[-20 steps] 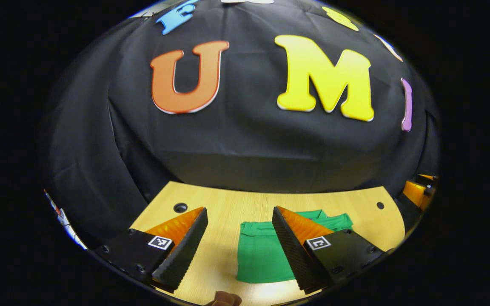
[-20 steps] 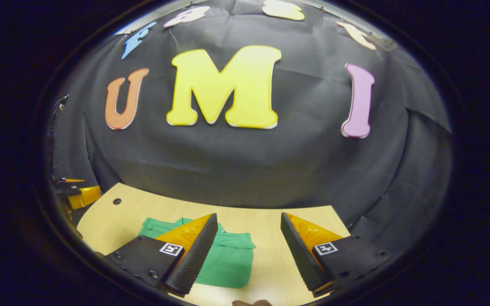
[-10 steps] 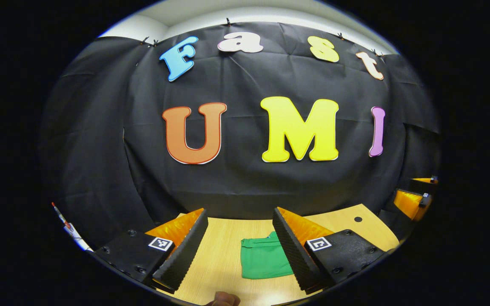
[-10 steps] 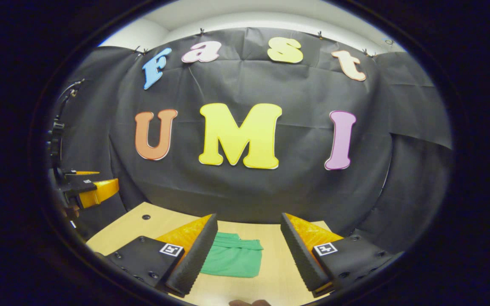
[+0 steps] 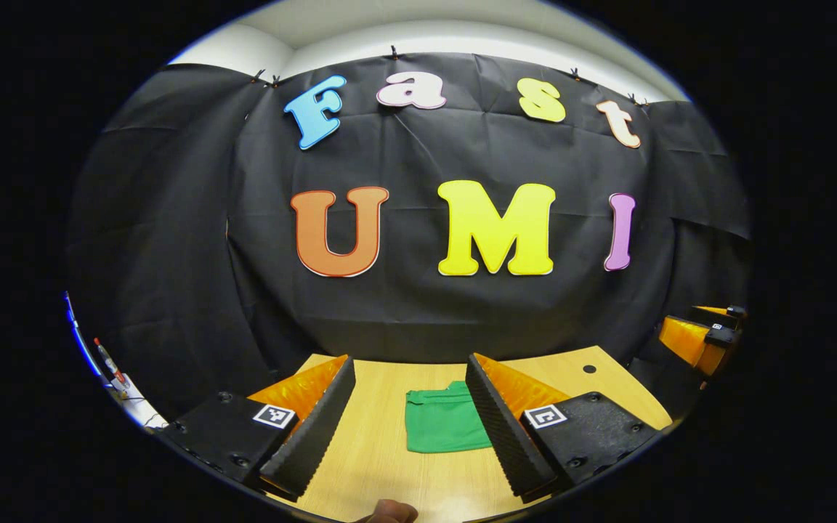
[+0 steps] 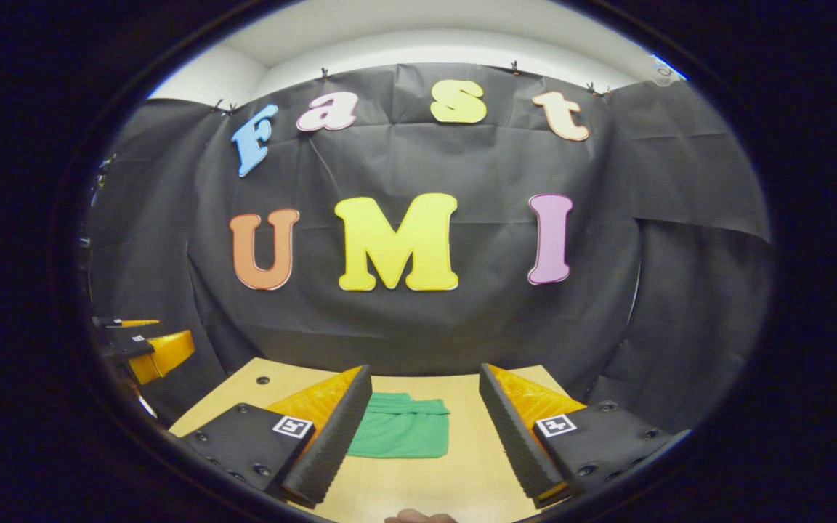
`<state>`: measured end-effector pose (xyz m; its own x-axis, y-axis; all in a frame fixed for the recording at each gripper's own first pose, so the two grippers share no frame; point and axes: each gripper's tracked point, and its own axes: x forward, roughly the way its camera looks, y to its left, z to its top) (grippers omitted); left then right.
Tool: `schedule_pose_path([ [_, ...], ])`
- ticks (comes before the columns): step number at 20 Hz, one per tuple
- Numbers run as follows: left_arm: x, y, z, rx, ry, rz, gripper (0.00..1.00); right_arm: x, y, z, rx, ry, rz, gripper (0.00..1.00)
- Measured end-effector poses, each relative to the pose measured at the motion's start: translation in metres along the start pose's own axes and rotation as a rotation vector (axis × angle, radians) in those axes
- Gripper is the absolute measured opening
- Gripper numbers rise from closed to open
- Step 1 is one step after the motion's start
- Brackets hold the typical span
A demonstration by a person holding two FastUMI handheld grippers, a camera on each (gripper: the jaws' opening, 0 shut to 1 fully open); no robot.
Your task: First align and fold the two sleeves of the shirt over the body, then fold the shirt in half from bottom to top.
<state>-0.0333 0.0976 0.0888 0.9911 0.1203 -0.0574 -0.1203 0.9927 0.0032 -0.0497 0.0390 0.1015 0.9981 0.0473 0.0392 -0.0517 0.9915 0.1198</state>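
The green shirt [image 5: 444,421] lies folded into a compact rectangle on the wooden tabletop [image 5: 382,450], near its far edge by the black cloth wall. The left gripper [image 5: 410,418] is held above the tabletop with its jaws spread wide and nothing between them. The right gripper [image 6: 424,428] is likewise spread and empty (the shirt sits well beyond its fingers).

Both views face the wall, sharing the shirt [image 5: 442,421] [image 6: 402,434].
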Motion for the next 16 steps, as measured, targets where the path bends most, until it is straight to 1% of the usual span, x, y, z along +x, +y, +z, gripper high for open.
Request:
schedule_pose_path([
  [3,-0.015,-0.007,0.002,0.03,-0.016,-0.02,0.98,-0.007,0.003,-0.01,-0.024,0.019,0.015,0.89],
  [5,-0.018,-0.014,0.002,0.001,-0.009,-0.041,1.0,-0.008,0.006,-0.013,-0.038,0.034,0.025,0.9],
  [6,-0.02,-0.018,0.002,-0.018,-0.011,-0.051,0.98,-0.008,0.009,-0.011,-0.036,0.029,0.034,0.9],
  [10,-0.021,-0.017,0.003,-0.026,-0.016,-0.052,0.98,-0.005,0.023,-0.011,-0.051,0.033,0.066,0.9],
  [11,-0.021,-0.017,0.002,-0.03,-0.015,-0.053,1.0,-0.003,0.027,-0.012,-0.056,0.035,0.074,0.9],
  [12,-0.021,-0.019,0.001,-0.033,-0.015,-0.061,0.99,-0.003,0.03,-0.012,-0.062,0.037,0.08,0.9],
  [16,-0.02,-0.014,-0.003,-0.022,-0.005,-0.057,0.99,-0.002,0.046,-0.013,-0.085,0.033,0.111,0.9],
])
